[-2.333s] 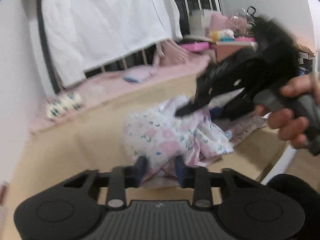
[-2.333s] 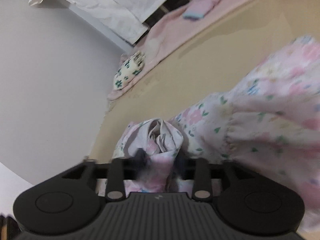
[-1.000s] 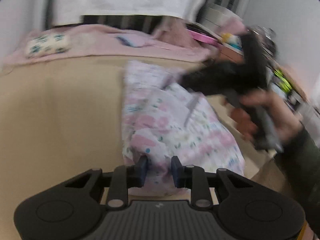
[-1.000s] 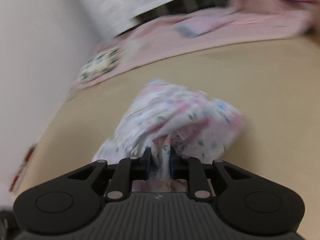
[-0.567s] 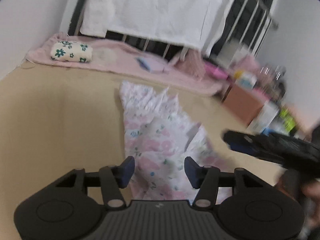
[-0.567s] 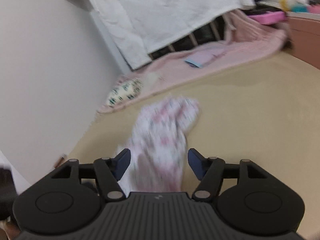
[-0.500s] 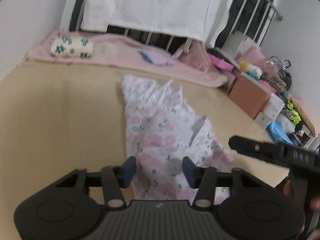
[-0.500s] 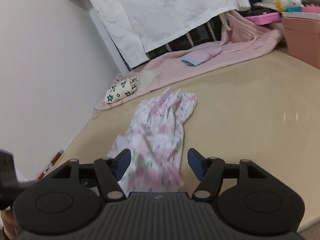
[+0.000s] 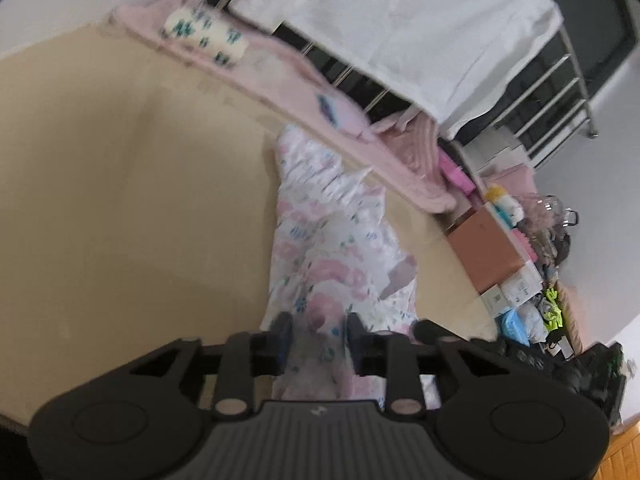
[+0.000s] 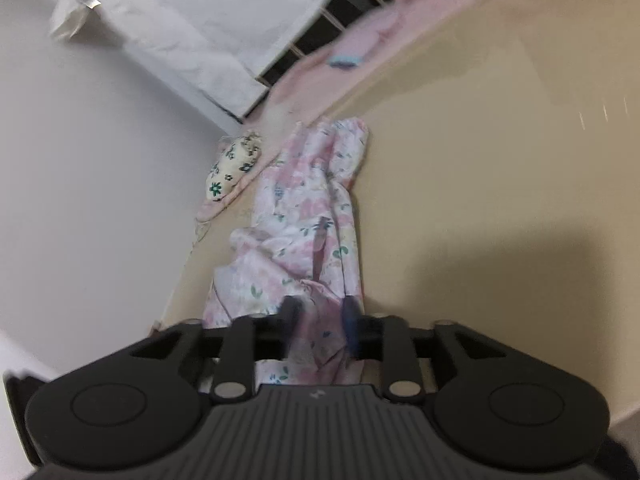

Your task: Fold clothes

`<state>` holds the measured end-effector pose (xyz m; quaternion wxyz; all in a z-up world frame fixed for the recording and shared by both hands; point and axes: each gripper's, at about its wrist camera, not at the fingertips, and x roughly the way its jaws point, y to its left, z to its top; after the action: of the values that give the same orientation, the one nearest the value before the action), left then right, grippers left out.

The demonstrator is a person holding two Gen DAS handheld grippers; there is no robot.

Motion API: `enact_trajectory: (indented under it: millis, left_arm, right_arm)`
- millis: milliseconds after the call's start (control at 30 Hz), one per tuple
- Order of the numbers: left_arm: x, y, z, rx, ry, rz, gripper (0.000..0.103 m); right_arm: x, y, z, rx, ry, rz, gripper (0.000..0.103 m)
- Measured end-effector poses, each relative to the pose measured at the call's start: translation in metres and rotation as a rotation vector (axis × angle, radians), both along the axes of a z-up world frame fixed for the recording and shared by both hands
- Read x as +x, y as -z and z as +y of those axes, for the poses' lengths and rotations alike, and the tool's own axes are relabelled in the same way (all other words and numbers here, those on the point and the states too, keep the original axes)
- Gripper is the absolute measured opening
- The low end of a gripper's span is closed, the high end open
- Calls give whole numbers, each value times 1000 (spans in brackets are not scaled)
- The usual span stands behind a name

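The pink-and-white floral cotton garment [image 9: 320,236] is lying in a long rumpled strip on the beige tabletop [image 9: 120,200], running from 6 o'clock up toward 12 in both wrist views. The left gripper [image 9: 316,330] and right gripper [image 10: 318,314] are each straddling its near hem, jaws parted around cloth (whether actually pinching, I cannot tell through the blur). The risk, I judge, is catching one thin layer only, which would be dragging the bunched fabric crooked or letting it slip.

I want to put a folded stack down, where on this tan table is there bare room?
Bare tan table spreads left of the floral garment, up to the pink blanket. The right wrist view shows another open stretch on the garment's other side. Crowded: the boxes and clutter past the table's right edge.
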<state>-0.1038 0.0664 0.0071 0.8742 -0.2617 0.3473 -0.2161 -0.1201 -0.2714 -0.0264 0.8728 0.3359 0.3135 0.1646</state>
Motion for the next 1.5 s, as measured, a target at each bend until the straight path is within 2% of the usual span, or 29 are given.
enact_trajectory:
  millis: [33, 67, 100, 133, 200, 233, 267, 300, 333, 367, 433, 467, 500, 533, 567, 600, 667, 700, 733, 767, 900, 967, 1033, 1133, 1233, 1333, 1367, 1467, 1500]
  left_arm:
    - [0, -2, -1, 0, -1, -20, 40]
    - [2, -2, -4, 22, 16, -19, 15]
    - [8, -2, -10, 49, 42, 8, 2]
    - [11, -1, -14, 66, 46, 34, 6]
    - [8, -5, -14, 84, 24, 21, 11]
    - [6, -9, -12, 91, 13, 4, 20]
    - [5, -14, -10, 96, 4, -21, 34]
    - [4, -20, -7, 101, -4, -48, 40]
    - [6, -20, -7, 105, -4, -52, 48]
    - [8, -19, -7, 109, -2, -50, 48]
    - [14, -17, -7, 116, 2, -47, 45]
    - [16, -17, -7, 119, 4, -46, 29]
    - [19, -16, -7, 123, 6, -44, 13]
    - [21, -15, -7, 126, 8, -43, 5]
    - [24, -14, -8, 130, 10, -41, 7]
    - [27, -13, -8, 134, 12, -39, 7]
    - [32, -12, -8, 141, 17, -36, 20]
    - [34, -11, -8, 144, 19, -35, 23]
    - [37, -10, -8, 148, 21, -33, 36]
    - [40, -9, -8, 152, 23, -32, 44]
    - [18, -21, 19, 116, 16, -91, 48]
    - [0, -26, 22, 76, 42, -126, 68]
    - [-16, -24, 13, 59, 66, -181, 77]
    - [-26, -17, -11, 169, 86, -215, 77]
    - [-24, -7, -17, 133, 98, -166, 77]
    - [-22, -1, -17, 92, 103, -142, 74]
    - [-21, -1, -17, 88, 108, -142, 64]
    - [-21, -4, -19, 68, 130, -129, 47]
    - [-21, -4, -21, 71, 133, -126, 45]
  right_arm:
    - [-6, -3, 1, -11, -5, -29, 36]
    - [-9, -4, 4, -30, -5, -41, 21]
    - [-7, -5, 7, -60, -1, -34, 10]
    - [-3, -4, 11, -96, 5, -7, 7]
    - [-1, -6, 15, -137, 9, 7, 8]
    - [-6, -11, 14, -145, 13, -15, 11]
    - [-10, -16, 14, -152, 18, -37, 19]
    - [-13, -23, 12, -158, 27, -65, 28]
    - [-15, -30, 10, -165, 38, -101, 47]
    - [-14, -36, 9, -175, 39, -134, 53]
    - [0, -43, 17, -200, 8, -180, 53]
    - [11, -43, 22, -212, -17, -174, 51]
    - [22, -39, 28, -231, -36, -144, 43]
    - [30, -35, 33, -256, -42, -104, 10]
    - [35, -31, 34, -272, -32, -67, 2]
    - [37, -25, 34, -266, -15, -34, 2]
    - [37, -17, 30, -237, 10, 8, 1]
    - [35, -15, 29, -232, 16, 7, 2]
    - [32, -15, 30, -238, 14, 4, 4]
    - [29, -18, 33, -256, 6, -4, 8]
    - [11, -44, 35, -366, 13, -119, 21]
    - [4, -55, 38, -404, -1, -166, 22]
    - [1, -57, 41, -402, -30, -182, 22]
    - [7, -46, 48, -398, -50, -145, 22]
    - [11, -30, 51, -388, -43, -97, 17]
    - [10, -21, 49, -361, -7, -93, 13]
    - [8, -20, 47, -346, 10, -95, 11]
    - [2, -20, 40, -314, 76, -109, 9]
    - [0, -21, 39, -311, 95, -116, 9]
